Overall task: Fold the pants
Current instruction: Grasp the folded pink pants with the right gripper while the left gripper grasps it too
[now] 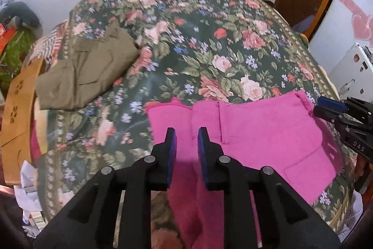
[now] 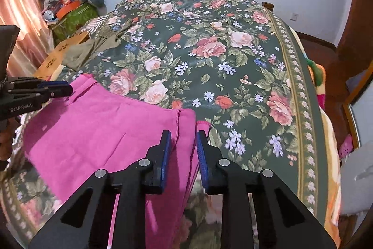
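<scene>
Now pink pants [image 1: 256,132] on bed, pinched in left claw [image 1: 186,135] and right claw [image 2: 183,138].

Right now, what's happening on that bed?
A person with a two-finger tool in each hand is folding pink pants spread at the near edge of a floral bedspread. The left tool and the right tool are each closed on pink cloth at opposite sides of the garment. Olive pants lie already folded at the bed's far left edge.
</scene>
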Available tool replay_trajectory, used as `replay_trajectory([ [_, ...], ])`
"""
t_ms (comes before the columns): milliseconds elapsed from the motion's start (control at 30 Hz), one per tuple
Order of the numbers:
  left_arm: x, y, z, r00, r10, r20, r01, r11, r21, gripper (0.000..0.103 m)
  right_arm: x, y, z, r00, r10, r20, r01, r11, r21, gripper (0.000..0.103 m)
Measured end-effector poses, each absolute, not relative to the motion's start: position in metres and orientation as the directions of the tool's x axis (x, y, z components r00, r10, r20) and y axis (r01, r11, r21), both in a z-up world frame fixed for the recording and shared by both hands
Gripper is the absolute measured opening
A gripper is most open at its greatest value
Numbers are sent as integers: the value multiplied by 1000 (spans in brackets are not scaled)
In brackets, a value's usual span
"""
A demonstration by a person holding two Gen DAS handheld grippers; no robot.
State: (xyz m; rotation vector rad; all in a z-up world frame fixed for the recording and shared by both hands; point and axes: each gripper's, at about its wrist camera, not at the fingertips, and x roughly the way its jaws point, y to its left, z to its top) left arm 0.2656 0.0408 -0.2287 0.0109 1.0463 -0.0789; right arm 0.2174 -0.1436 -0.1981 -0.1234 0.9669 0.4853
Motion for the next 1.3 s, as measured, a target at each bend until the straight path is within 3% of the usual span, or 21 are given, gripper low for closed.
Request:
replay_trajectory([
  [133,254,54,-213,512,-79,-855,55,997,-60,22,208,-148,-186,475,352,-807,-440,888,129,42],
  [200,248,62,-210,512,-89,-854,43,996,-77,31,202,-150,-182,473,360,-804,-436,889,141,43],
  [267,244,65,-211,508,-95,-856,37,995,-89,49,197,-151,-182,464,361,-809,-428,891,153,47],
  [367,237,66,-216,489,-132,-862,44,991,-127,53,190,-153,-188,447,372,-813,-415,892,180,65],
  [467,233,63,-229,453,-178,-874,52,983,-174,59,186,-155,-199,417,377,-827,-398,894,206,65],
  [867,257,50,-262,375,-290,-881,50,955,-293,59,191,-161,-227,341,471,-813,-380,861,339,65],
  [933,261,47,-263,376,-289,-880,56,955,-290,59,194,-159,-228,345,478,-808,-388,856,340,63],
  [1000,264,43,-264,379,-284,-881,66,958,-281,57,199,-158,-230,350,488,-800,-384,853,352,52],
  [1167,266,36,-263,387,-282,-878,87,959,-269,36,210,-161,-232,357,512,-781,-349,849,397,31],
  [1300,264,38,-258,402,-287,-869,81,957,-278,27,211,-164,-229,363,526,-769,-337,844,419,17],
])
